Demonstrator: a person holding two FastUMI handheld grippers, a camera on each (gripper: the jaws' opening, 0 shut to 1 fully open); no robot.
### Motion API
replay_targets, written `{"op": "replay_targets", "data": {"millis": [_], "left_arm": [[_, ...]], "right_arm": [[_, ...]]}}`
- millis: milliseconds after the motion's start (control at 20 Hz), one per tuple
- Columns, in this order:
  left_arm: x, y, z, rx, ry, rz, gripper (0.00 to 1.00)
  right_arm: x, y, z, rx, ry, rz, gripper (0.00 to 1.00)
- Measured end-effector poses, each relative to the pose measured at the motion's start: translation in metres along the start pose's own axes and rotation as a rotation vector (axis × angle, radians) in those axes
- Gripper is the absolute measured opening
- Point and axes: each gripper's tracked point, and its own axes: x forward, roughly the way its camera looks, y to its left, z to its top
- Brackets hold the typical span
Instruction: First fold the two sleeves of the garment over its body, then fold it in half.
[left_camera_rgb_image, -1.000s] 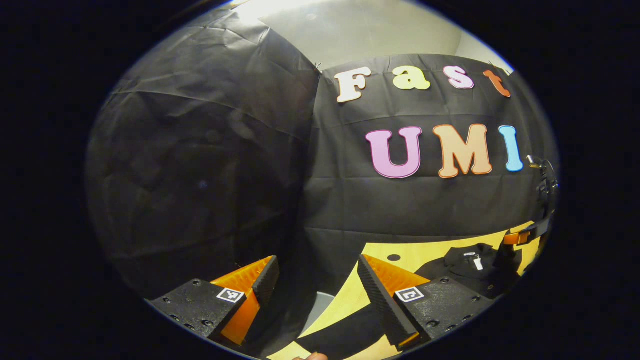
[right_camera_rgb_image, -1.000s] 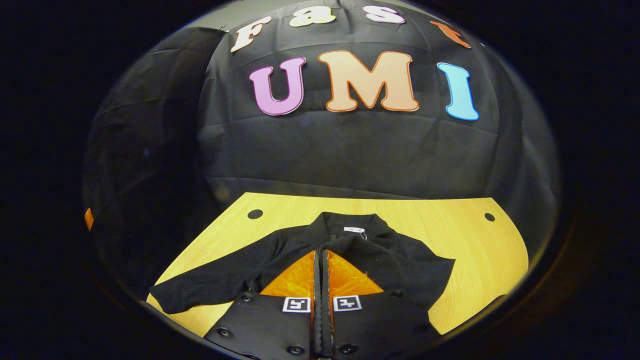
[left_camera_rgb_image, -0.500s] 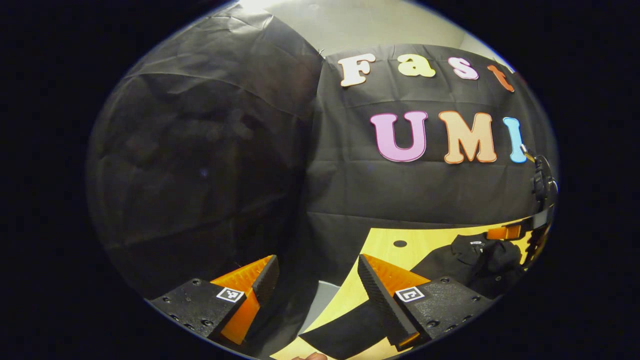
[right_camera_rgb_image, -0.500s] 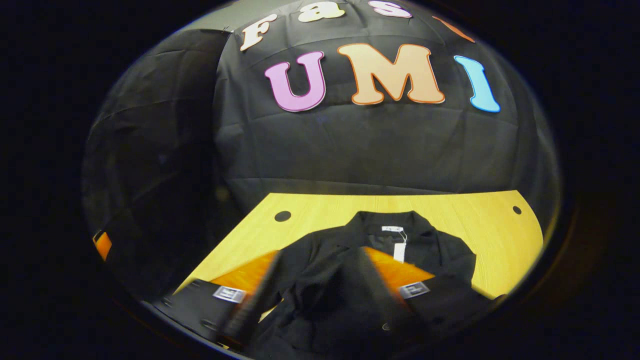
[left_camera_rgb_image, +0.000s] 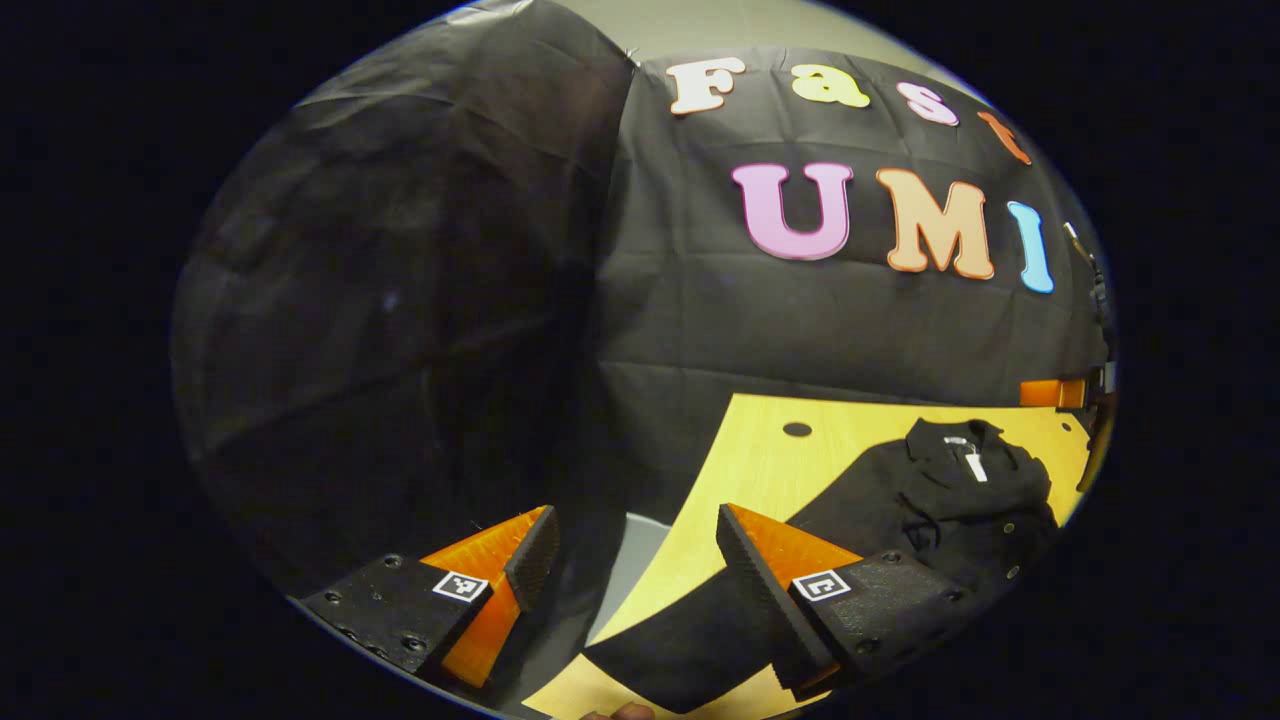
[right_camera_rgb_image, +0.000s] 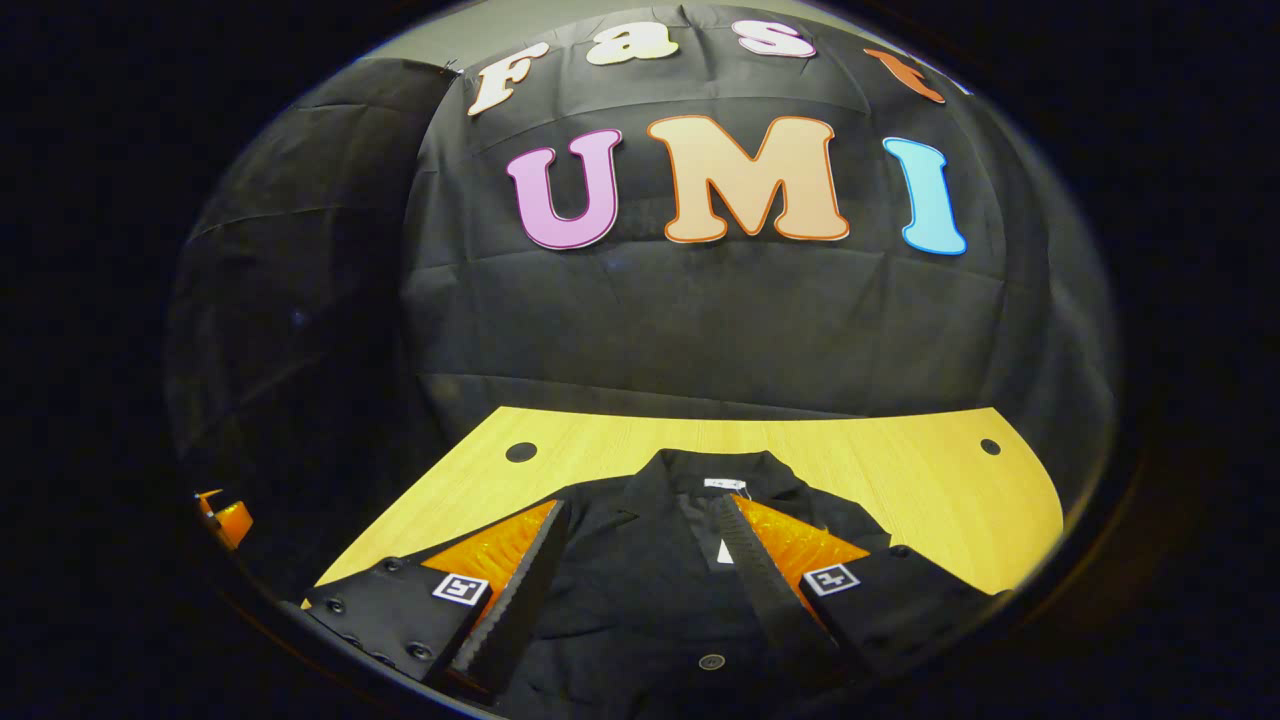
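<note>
My left gripper and right gripper both gape wide, empty. The black button-front shirt lies on the wooden table; soft, light, floppy, so I'd pinch the left sleeve by its cuff.

Both the left claw and right claw have fingers spread apart, gripping nothing.

Light: dim booth, brightest on the yellow wooden tabletop ahead of the claws.
Glare: pale patch of wall above the black cloth, left gripper view.
Shadow: black buttoned garment swallows detail between the right gripper's fingers.
Sharpness: crisp, no blur.
Distortion: fisheye bends table edges toward the rim.
</note>
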Motion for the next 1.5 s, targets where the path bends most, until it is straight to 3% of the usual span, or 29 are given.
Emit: {"op": "replay_targets", "data": {"millis": [200,600,700,850,900,1100,1200,1300,1500], "left_arm": [[0.005,-0.004,-0.060,-0.012,0.195,-0.005,0.96],[0.009,-0.011,-0.136,-0.010,0.401,-0.017,0.96],[0.007,-0.012,-0.149,-0.019,0.442,-0.014,0.96],[0.005,-0.017,-0.161,-0.029,0.482,-0.013,0.95],[0.002,-0.019,-0.165,-0.031,0.498,-0.010,0.95],[0.004,-0.019,-0.160,-0.024,0.465,-0.039,0.98],[0.005,-0.024,-0.162,-0.025,0.472,-0.051,0.90],[0.004,-0.035,-0.162,-0.019,0.474,-0.066,0.76],[0.009,-0.044,-0.161,-0.038,0.461,-0.034,0.15]], "right_arm": [[-0.006,-0.018,-0.015,-0.001,0.029,-0.036,0.98],[-0.011,-0.037,-0.034,-0.008,0.087,-0.085,0.98],[-0.012,-0.037,-0.039,-0.020,0.100,-0.083,0.94],[-0.016,-0.031,-0.040,-0.039,0.107,-0.060,0.98],[-0.019,-0.031,-0.040,-0.043,0.109,-0.060,0.94],[-0.032,-0.042,-0.029,-0.055,0.062,-0.085,0.98],[-0.038,-0.049,-0.028,-0.060,0.050,-0.087,0.98],[-0.039,-0.056,-0.032,-0.055,0.049,-0.072,0.98],[-0.045,-0.081,-0.044,-0.016,0.064,-0.051,0.98]]}}
